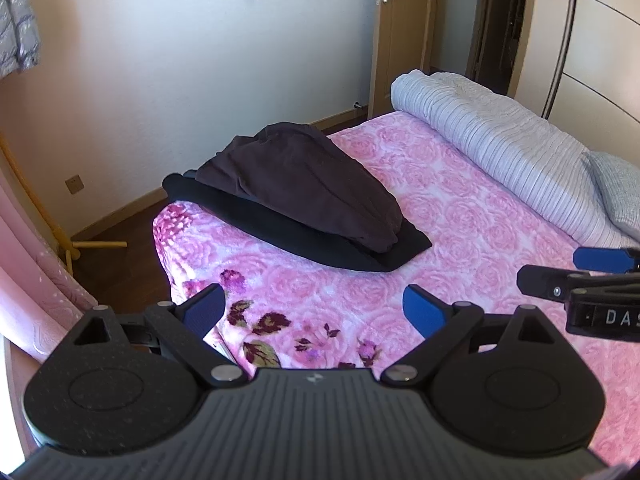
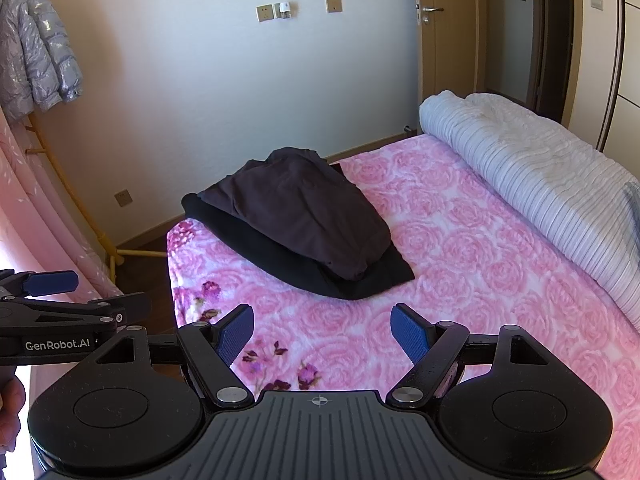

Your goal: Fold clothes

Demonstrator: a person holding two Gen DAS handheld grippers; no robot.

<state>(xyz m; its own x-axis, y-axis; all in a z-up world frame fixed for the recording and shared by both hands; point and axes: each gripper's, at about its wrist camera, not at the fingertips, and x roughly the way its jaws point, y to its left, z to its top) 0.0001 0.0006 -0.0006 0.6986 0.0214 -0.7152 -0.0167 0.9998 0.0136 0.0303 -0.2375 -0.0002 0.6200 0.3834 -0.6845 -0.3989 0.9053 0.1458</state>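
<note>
Far left: a silver puffer jacket (image 2: 36, 60) hanging by the wall, above a pink curtain (image 2: 48, 224) and a yellow wooden rack (image 2: 80, 216) at floor level. Below that, in the right wrist view, the left gripper (image 2: 100, 298) seen side-on, blue pads apart and nothing between them, with part of a hand (image 2: 10, 408) under its handle.

Next along, the near corner of the bed (image 2: 460, 280), covered by a pink rose-patterned blanket with darker purple flowers toward its edge. On that corner, a pile of dark clothes: a dark brown garment (image 1: 304, 184) bunched loosely (not yet folded flat) on top of a black garment (image 1: 320, 248) spread beneath it and touching it all along. Pile well clear of both grippers, lying ahead of them and toward the bed's left edge.

In the foreground of the right wrist view, the right gripper (image 2: 322, 334) spread wide, empty, over the blanket short of the pile. Same picture in the left wrist view: left gripper wide open, holding nothing, tilted down toward the blanket.

Further right, a pale striped quilt (image 1: 500, 148) rolled along the far side of the bed, a grey pillow (image 1: 620, 188) just beside it. Behind, a wooden door (image 1: 400, 32) with a metal handle.
</note>
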